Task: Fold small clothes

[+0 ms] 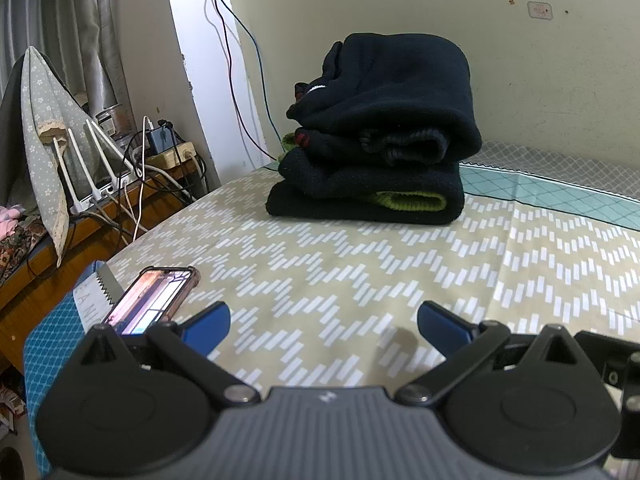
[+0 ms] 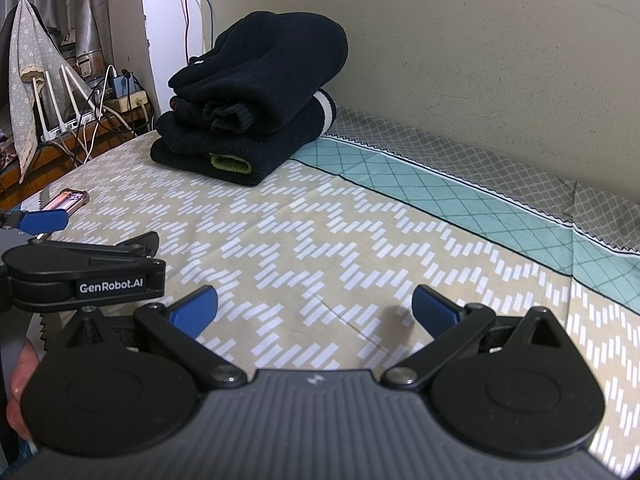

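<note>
Stack of folded dark navy fleece garments (image 1: 380, 136) (image 2: 256, 104), green ribbed cuff (image 1: 412, 202) (image 2: 232, 164) showing in the lowest layer, resting at the far left of the patterned bedsheet (image 1: 360, 280) (image 2: 320, 240).

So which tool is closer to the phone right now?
Left. The left tool sits right beside the phone, which lies by its left finger; the right tool is farther off, beyond the left one.

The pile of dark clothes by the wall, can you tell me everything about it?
The pile of dark clothes is a neat stack of folded, fuzzy-looking black garments. A green cuff peeks from the bottom one, a ribbed dark cuff from the middle. It rests on the patterned bedsheet near the wall, and neither gripper touches it.
</note>
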Available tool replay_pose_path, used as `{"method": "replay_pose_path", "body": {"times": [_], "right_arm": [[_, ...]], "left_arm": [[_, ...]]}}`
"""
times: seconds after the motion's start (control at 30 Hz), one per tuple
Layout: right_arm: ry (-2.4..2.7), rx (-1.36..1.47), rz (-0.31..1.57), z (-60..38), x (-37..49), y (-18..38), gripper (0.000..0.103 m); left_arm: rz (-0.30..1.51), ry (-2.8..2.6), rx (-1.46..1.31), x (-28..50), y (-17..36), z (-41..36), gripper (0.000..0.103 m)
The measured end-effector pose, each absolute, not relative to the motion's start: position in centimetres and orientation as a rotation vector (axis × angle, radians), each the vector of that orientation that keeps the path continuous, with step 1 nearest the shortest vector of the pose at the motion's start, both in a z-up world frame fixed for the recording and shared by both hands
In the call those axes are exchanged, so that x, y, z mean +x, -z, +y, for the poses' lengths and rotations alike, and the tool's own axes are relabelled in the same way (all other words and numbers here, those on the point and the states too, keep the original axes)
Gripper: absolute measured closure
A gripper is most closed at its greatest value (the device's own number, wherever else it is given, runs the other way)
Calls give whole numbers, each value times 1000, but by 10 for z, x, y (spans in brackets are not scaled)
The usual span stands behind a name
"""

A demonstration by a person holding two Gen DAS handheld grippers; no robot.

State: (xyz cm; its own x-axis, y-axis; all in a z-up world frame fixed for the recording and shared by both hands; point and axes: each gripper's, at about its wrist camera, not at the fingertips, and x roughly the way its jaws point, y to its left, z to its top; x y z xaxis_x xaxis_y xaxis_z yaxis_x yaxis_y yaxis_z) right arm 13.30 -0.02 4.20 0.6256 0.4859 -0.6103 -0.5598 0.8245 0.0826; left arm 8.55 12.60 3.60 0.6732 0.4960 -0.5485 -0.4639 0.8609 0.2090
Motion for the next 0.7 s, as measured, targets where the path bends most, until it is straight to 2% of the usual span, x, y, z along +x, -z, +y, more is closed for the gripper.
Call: {"method": "replay_pose_path", "body": {"times": [0.7], "right_arm": [[-600,-120,662,0,133,-42,0]], "left_arm": [[632,-550,55,85,-36,126,0]]}}
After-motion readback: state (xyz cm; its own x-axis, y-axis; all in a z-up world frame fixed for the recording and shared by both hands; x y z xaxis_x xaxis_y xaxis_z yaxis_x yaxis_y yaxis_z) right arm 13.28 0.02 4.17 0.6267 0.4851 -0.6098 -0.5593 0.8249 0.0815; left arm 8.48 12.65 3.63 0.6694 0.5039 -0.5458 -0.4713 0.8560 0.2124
